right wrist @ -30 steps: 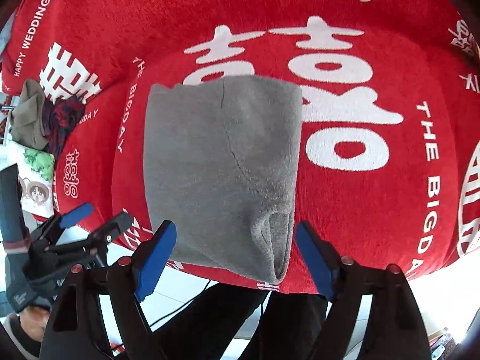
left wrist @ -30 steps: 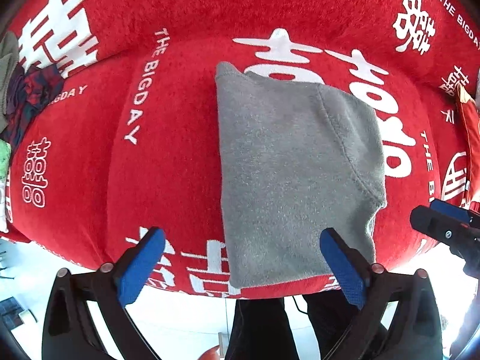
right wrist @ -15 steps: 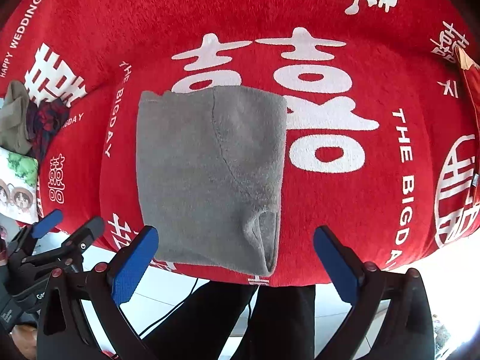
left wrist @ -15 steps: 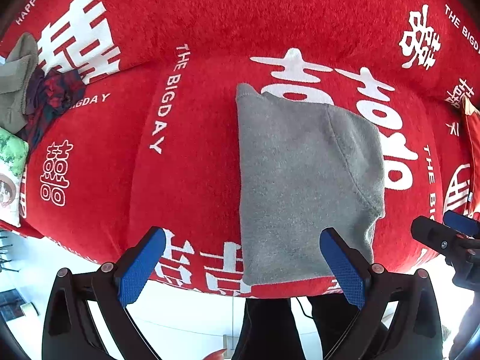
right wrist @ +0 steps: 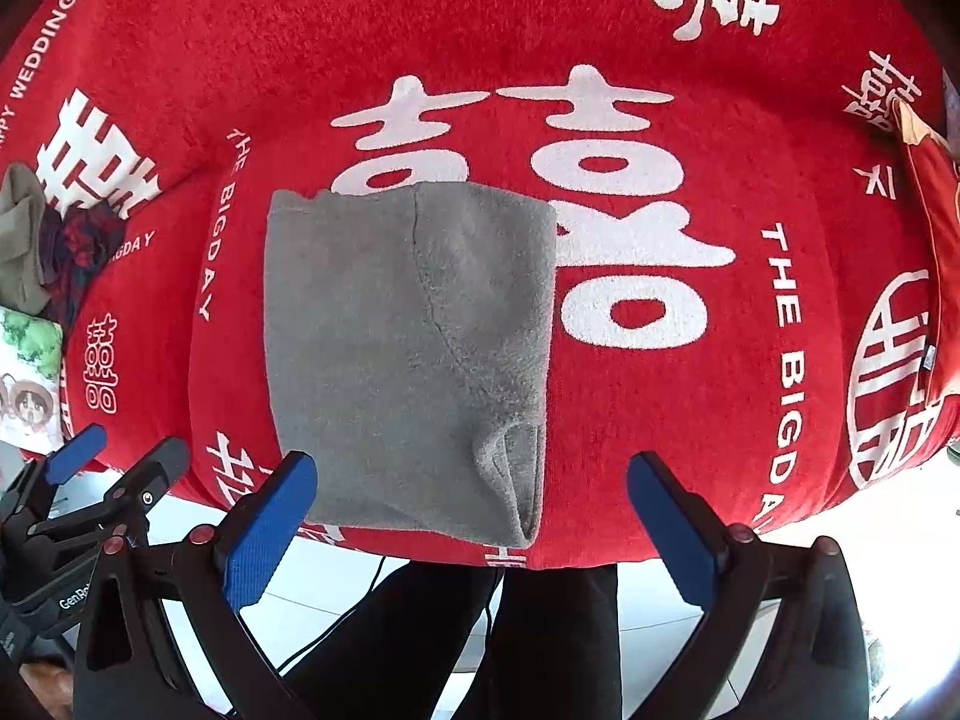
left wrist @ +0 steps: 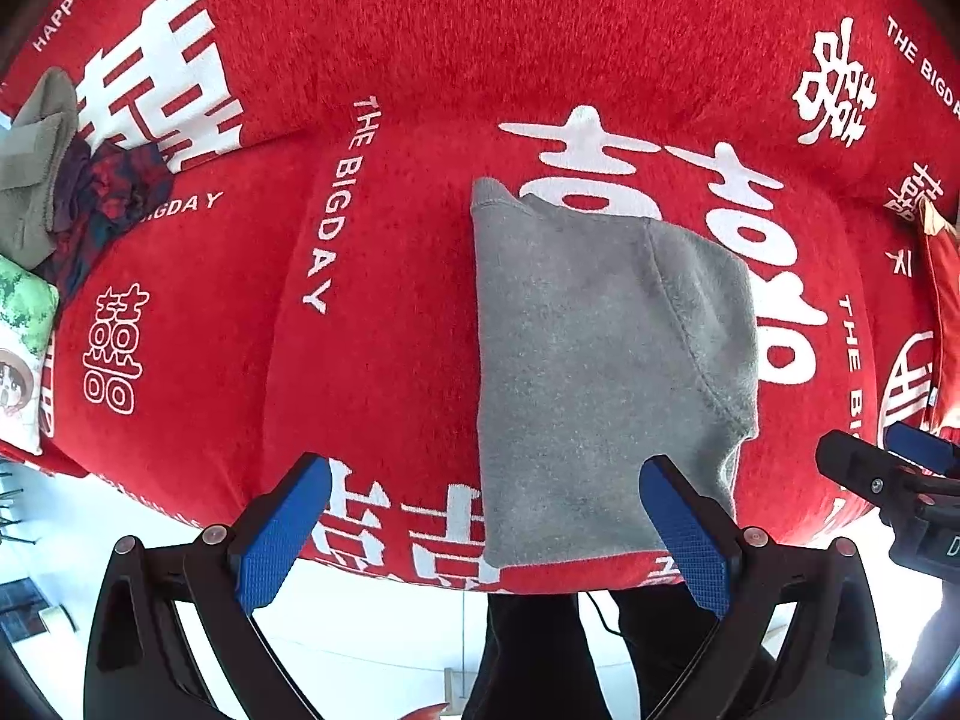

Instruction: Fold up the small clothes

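Note:
A grey fleece garment [left wrist: 606, 372] lies folded into a tall rectangle on the red sofa cover [left wrist: 390, 360], its near end at the seat's front edge. My left gripper [left wrist: 485, 480] hovers open above that end; its right pad overlaps the garment's lower right corner in the picture and holds nothing. In the right wrist view the garment [right wrist: 408, 360] sits left of centre with a small pocket-like fold at its lower right. My right gripper [right wrist: 472, 474] stands wide open over the near edge, nothing between its pads. Each gripper shows in the other's view: right gripper [left wrist: 879, 450], left gripper [right wrist: 120, 459].
A heap of other clothes [left wrist: 66, 192], olive and dark patterned, lies at the sofa's left end above a printed cushion [left wrist: 24, 360]. A red cushion [right wrist: 930, 252] leans at the right end. A person's dark trouser legs [right wrist: 480, 630] stand in front over white floor.
The right gripper's jaws spread wider. Both views pulled back a little from the garment, which now looks smaller and lies flat, untouched.

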Motion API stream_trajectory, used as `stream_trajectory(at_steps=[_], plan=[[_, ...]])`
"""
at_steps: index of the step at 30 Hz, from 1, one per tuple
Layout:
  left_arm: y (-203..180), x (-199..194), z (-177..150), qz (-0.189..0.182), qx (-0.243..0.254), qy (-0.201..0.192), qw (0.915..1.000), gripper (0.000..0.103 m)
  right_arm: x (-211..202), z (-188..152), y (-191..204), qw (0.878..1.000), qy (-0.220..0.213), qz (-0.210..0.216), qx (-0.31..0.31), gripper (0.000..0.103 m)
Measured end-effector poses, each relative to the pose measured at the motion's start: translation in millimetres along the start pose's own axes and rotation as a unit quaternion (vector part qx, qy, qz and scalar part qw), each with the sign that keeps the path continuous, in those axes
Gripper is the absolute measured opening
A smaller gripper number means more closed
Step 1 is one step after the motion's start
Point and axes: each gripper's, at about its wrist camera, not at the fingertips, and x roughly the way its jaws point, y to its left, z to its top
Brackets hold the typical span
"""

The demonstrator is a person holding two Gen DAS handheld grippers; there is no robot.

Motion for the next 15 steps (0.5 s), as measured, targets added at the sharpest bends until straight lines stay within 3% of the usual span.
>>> stream_trajectory(at_steps=[15], plan=[[-0.8,-0.8,1.8,0.003,0.005,0.001,1.0,0.103,-5.8,1.5,0.8,0.999,-0.01,-0.03,-0.006,0.103]])
